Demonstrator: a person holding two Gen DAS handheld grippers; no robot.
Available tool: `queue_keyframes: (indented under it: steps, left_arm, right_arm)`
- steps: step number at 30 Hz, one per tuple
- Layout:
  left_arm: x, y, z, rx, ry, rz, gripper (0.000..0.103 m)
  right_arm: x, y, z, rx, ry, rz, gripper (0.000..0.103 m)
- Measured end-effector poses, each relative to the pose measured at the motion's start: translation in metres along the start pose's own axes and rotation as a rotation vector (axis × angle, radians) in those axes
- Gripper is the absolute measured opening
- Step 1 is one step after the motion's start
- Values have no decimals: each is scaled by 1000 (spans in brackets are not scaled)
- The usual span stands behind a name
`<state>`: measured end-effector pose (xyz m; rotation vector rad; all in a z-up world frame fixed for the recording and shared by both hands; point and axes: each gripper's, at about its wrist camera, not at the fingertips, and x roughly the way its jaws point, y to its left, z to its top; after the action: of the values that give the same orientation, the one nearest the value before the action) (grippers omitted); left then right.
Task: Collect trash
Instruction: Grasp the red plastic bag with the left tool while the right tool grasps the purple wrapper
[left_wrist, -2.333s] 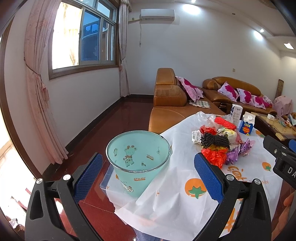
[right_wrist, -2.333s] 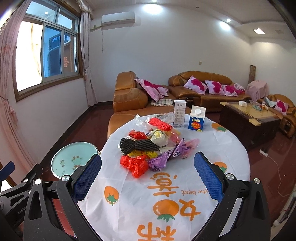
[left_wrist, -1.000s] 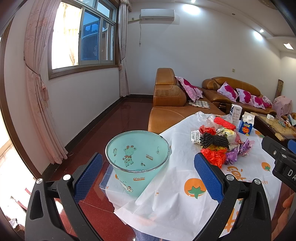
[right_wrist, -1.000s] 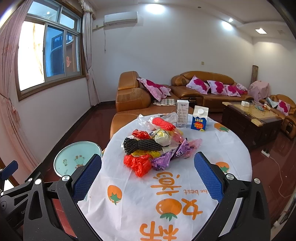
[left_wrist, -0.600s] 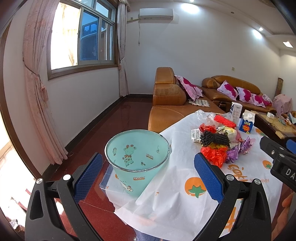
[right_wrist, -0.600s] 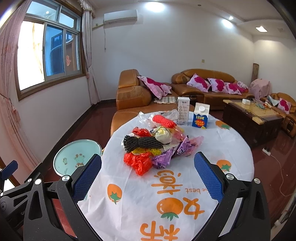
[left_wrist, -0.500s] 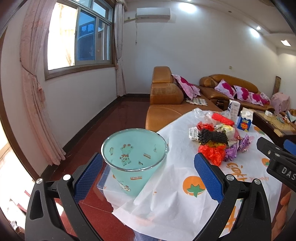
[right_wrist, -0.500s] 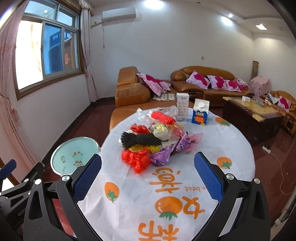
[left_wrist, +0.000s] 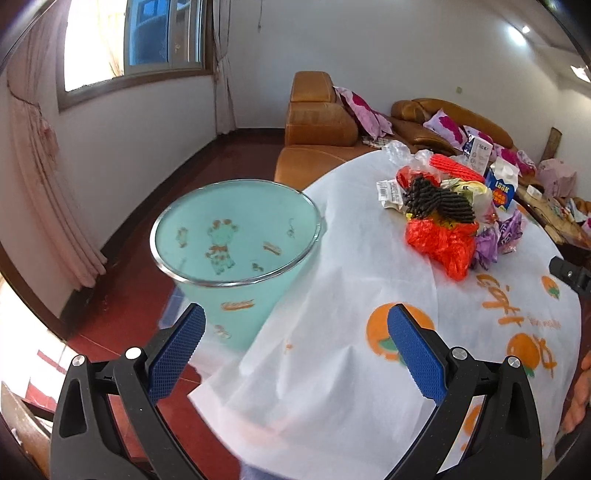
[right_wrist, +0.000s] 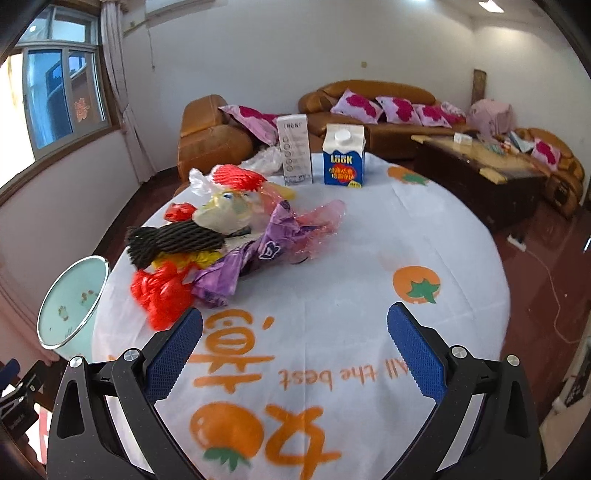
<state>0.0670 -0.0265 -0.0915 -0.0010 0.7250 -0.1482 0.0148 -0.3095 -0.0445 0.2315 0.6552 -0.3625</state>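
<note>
A home living room: leather sofa (right_wrist: 369, 99) with cushions, curtained window (left_wrist: 162, 33).

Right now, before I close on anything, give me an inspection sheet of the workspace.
Surface: round table under a white cloth printed with oranges; its edge drapes beside the bin.
Job's things: teal bin stands beside the table and looks empty; trash pile of red bag, black foam net, purple wrapper and pink film lies on the cloth.
Clutter: blue milk carton and white box stand upright behind the pile.
Grippers: left gripper open, near the bin; right gripper open above the cloth; both hold nothing.
Cables: white cord on the floor, right of the table.
Surroundings: brown sofas with pink cushions, a coffee table, a window.
</note>
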Motion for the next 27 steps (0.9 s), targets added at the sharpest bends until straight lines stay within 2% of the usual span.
queue_keyframes:
  steps: [2,3,4,9,12,15,20,21,22,23,25,27]
  left_arm:
    - [9,-9,9,8,5,-19,97]
    - [14,-17,16,19,1,-28,96]
    - [18,-24,22,30,-2,-35,96]
    - [41,-73,51,99,-9,-116,95]
    - [61,-103,57,157,16,-164,87]
    - [74,-118,58,148,63,-216,86]
    - [94,-132,57,148,117,-227,86]
    - [97,-133,55,149,121,-228,82]
    - [100,-133,54,152,124,-235,69]
    - [103,-134,53,160,136,-250,65]
    - [105,-132,51,160,139,-264,54]
    - [104,-129,49,158,134,-277,43]
  right_arm:
    - [11,-2,6,3,16,19,91]
    - [16,-3,9,2,21,28,78]
    - [20,-3,12,-1,30,35,73]
    - [40,-11,29,47,71,82,73]
    - [53,-13,39,66,89,110,73]
    - [69,-21,48,136,124,156,73]
    - [99,-23,58,254,199,220,73]
    - [105,-21,58,257,214,223,67]
    - [111,-19,57,257,229,227,55]
    - [114,-18,56,259,240,235,48]
    - [120,-19,53,271,265,253,21]
    - [121,-21,51,278,273,267,16]
